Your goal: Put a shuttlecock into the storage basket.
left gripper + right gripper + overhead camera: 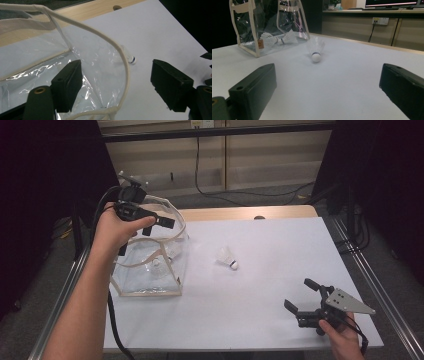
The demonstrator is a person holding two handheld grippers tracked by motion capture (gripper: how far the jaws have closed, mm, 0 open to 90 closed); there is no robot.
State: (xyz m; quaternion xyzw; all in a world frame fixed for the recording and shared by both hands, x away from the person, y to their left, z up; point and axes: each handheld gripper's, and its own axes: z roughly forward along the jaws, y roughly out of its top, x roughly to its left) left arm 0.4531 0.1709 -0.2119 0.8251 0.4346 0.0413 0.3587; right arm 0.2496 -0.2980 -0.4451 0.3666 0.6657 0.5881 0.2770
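Here we hold the left gripper (152,224), jaws wide and empty, over the clear bag (150,265) at left of the high view. The right gripper (302,296), also wide and empty, rests lower right. A shuttlecock (226,257) lies mid-table; two more sit inside the bag.

Clear bag (50,62) with cream rim between the left gripper (122,85) fingers (68,85), spread apart untouching; shuttlecock (128,57) just beyond the bag on the white table (160,32).

Dim room, bright table (280,270); glare on bag plastic (37,72).
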